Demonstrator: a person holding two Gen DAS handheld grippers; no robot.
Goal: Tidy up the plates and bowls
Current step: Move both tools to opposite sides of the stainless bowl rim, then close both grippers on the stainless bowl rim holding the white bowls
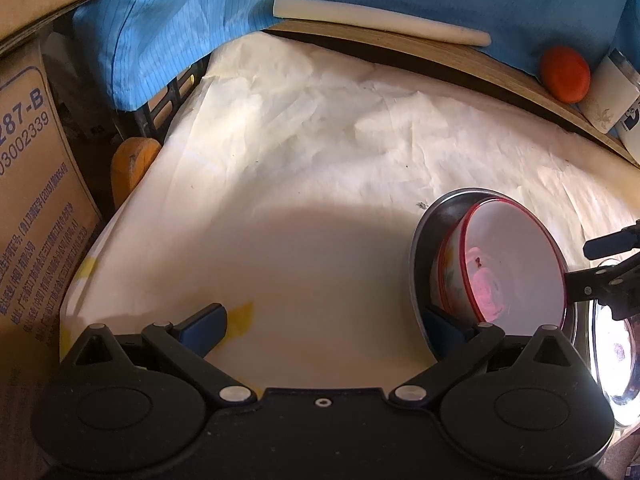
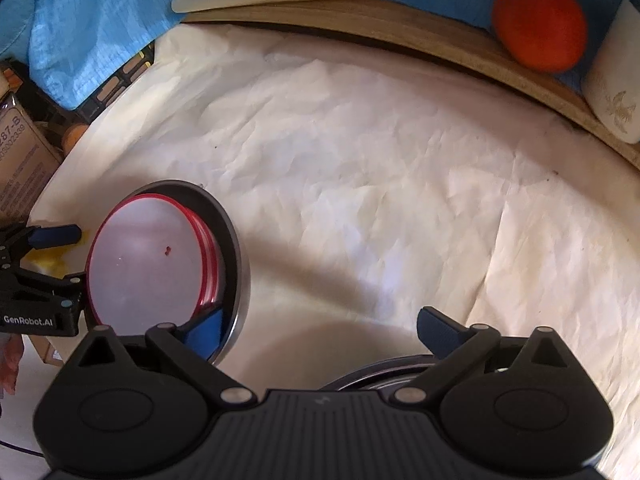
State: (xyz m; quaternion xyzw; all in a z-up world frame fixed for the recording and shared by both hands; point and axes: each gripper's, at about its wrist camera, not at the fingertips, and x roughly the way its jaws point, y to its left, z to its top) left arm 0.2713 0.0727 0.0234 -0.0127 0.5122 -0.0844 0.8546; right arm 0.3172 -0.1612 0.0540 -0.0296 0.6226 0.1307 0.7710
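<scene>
A metal bowl (image 1: 422,248) with red-rimmed white bowls (image 1: 516,256) stacked inside stands tilted on the white cloth between my two grippers. In the right wrist view the same metal bowl (image 2: 234,240) and red-rimmed bowls (image 2: 144,264) are at the left. My left gripper (image 1: 326,320) is open, its right finger (image 1: 444,324) against the stack. My right gripper (image 2: 320,328) is open, its left finger (image 2: 206,334) inside the metal bowl. Another metal dish (image 2: 384,372) lies under my right gripper; it also shows in the left wrist view (image 1: 612,356).
A wrinkled white cloth (image 1: 300,168) covers the table. At the back are a wooden board (image 1: 440,52), a white roll (image 1: 380,20), an orange ball (image 1: 564,74) and a white cup (image 1: 612,92). Cardboard boxes (image 1: 36,184) and blue fabric (image 1: 168,20) are on the left.
</scene>
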